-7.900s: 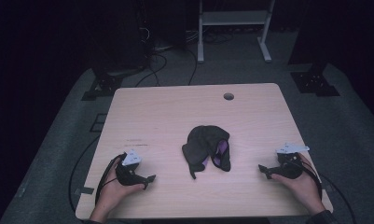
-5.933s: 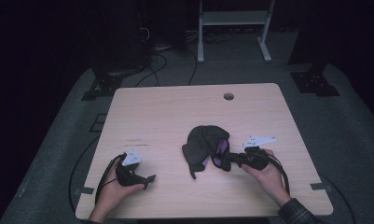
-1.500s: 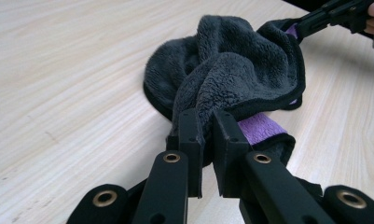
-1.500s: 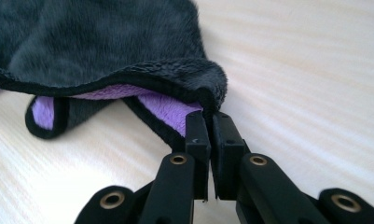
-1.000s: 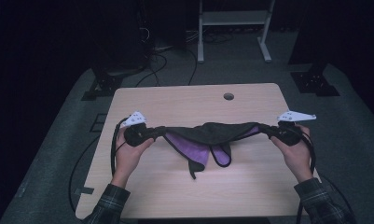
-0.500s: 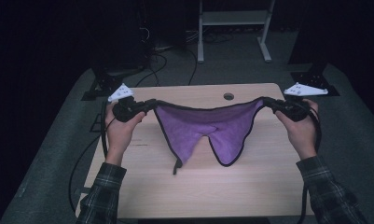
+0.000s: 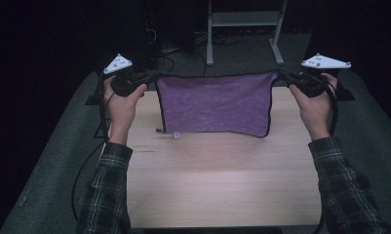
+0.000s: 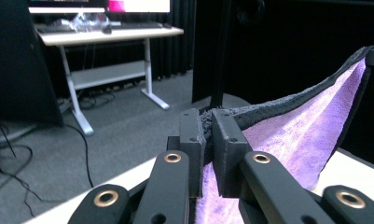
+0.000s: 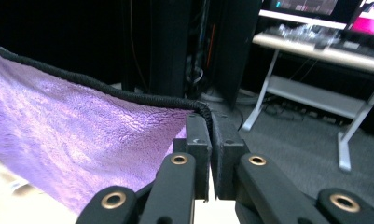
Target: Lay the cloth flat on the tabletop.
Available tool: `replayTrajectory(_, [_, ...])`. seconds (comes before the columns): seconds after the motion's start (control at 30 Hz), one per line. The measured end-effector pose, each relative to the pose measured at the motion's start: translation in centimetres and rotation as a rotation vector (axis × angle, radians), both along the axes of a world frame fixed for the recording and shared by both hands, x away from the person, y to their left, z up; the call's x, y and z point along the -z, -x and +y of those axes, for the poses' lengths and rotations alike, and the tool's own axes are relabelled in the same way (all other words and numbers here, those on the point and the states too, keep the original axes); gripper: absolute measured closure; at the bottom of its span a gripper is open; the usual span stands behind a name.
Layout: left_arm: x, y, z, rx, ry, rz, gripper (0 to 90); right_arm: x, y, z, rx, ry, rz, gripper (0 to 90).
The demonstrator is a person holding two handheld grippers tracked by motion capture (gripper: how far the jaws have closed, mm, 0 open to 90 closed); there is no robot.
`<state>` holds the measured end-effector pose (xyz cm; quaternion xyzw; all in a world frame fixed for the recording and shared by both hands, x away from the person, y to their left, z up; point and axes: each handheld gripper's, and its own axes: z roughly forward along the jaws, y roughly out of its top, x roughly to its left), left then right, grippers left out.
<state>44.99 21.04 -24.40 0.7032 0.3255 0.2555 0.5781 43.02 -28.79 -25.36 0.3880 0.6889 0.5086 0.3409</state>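
Observation:
A purple cloth (image 7: pixel 215 103) with a black hem hangs spread flat above the far part of the wooden table (image 7: pixel 222 180). My left gripper (image 7: pixel 153 75) is shut on its upper left corner, and my right gripper (image 7: pixel 281 75) is shut on its upper right corner. The top hem is pulled taut between them. In the left gripper view the jaws pinch the dark hem of the cloth (image 8: pixel 287 135). In the right gripper view the black hem runs into the shut jaws, with the cloth (image 9: pixel 77 140) hanging to the left. A small white tag (image 7: pixel 175 136) dangles at the lower left.
A white-legged desk (image 8: pixel 105 35) with monitors stands beyond the table on grey carpet. Black cables (image 7: pixel 86 165) trail off the table's left side. Dark curtains surround the space.
Both grippers have lifted and moved apart from half a second ago, and the cloth now hangs as a flat rectangle instead of sagging in folds. Earlier it lay crumpled on the table.

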Motion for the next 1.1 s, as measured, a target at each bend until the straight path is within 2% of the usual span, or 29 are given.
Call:
replayTrajectory(0.1, [0.0, 0.1, 0.0, 0.001, 0.003, -0.006, 83.0, -0.6, 0.0, 0.0, 0.002, -0.011, -0.019, 86.5])
replayTrajectory(0.2, [0.9, 0.3, 0.1, 0.009, -0.003, 0.012, 83.0, -0.3, 0.2, 0.1, -0.006, -0.006, -0.015, 86.5])
replayTrajectory(0.4, [2.9, 1.1, 0.3, 0.024, -0.015, 0.053, 83.0, 1.7, 0.8, 0.0, -0.035, -0.005, 0.024, 86.5])
replayTrajectory(0.7, [4.7, 2.8, 0.7, 0.068, -0.023, 0.089, 82.9, 4.2, 2.5, -0.3, -0.08, 0.012, 0.073, 86.4])
replayTrajectory(0.9, [6.5, 3.7, 0.8, 0.084, -0.04, 0.126, 82.9, 6.1, 3.5, -0.6, -0.11, 0.0, 0.104, 86.4])
replayTrajectory(1.1, [8.7, 4.3, 0.8, 0.097, -0.036, 0.17, 82.9, 8.2, 4.1, -0.8, -0.132, -0.014, 0.144, 86.3])
